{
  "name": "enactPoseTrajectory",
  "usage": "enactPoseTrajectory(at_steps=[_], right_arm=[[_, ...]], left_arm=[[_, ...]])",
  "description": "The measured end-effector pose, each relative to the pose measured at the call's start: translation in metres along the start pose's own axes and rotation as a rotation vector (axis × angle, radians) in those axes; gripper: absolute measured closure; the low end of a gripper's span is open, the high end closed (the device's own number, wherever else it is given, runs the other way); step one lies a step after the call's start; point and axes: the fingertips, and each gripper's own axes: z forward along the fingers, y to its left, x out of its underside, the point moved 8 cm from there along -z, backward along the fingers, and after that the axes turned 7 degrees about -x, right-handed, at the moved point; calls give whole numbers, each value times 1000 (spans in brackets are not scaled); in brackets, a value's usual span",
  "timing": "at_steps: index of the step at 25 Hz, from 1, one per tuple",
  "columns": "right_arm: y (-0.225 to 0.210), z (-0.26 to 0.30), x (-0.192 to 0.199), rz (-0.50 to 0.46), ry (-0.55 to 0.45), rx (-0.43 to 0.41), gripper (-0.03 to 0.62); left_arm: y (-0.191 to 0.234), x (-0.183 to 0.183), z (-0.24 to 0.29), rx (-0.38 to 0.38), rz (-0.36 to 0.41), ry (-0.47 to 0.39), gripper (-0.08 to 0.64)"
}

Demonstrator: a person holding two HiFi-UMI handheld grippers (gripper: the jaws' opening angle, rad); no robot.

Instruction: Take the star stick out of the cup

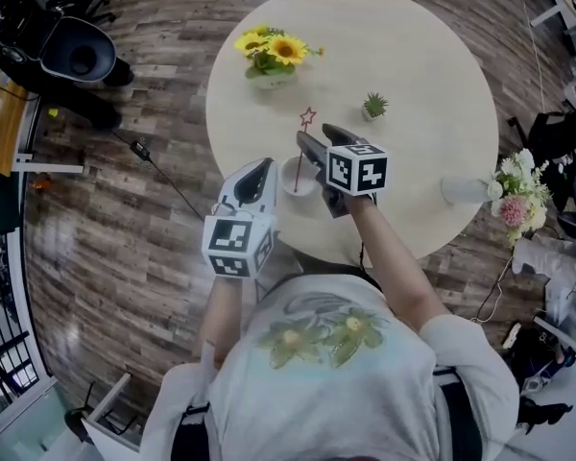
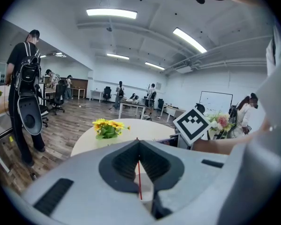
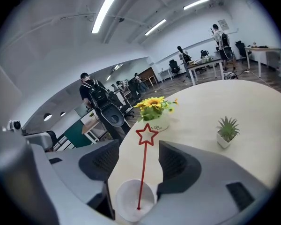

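Standing in the white cup [image 1: 299, 182] is the star stick [image 3: 143, 172]. It leans a little, with its foot on the cup's bottom and its red star up above the rim. The cup sits on the round table [image 1: 413, 56], near the edge closest to the person.

The right gripper [image 1: 314, 133] is at the cup. Its two fingers are spread wide, one on each side of the cup and the stick. The stick is in the gap between them, and neither finger touches it.

The left gripper [image 1: 264, 165] is just left of the cup. Its fingers are pressed together at the tips and pinch nothing. In the left gripper view the cup and a thin red line of the stick show through the gap behind the tips.

Past the cup, far across the table, is a pot of sunflowers [image 1: 272, 56]. A small green plant [image 1: 373, 107] in a white pot also stands past the cup, a bit to the right and nearer than the sunflowers. Well to the right of the cup, at the table's edge, is a bunch of pink and white flowers [image 1: 515, 198]. The floor [image 1: 125, 219] around the table is wood
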Motion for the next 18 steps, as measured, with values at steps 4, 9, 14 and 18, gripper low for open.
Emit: enactPoseTrajectory(at_steps=[4, 9, 14, 18], right_arm=[[-5, 10, 0, -4, 19, 8, 325], [-10, 22, -1, -10, 42, 6, 325], [-14, 29, -3, -11, 56, 9, 325], [-17, 35, -5, -7, 66, 5, 325]], left_arm=[[4, 0, 4, -4, -3, 5, 557], [8, -1, 9, -5, -4, 8, 557], [11, -1, 9, -12, -7, 13, 557], [14, -2, 14, -14, -8, 16, 557]])
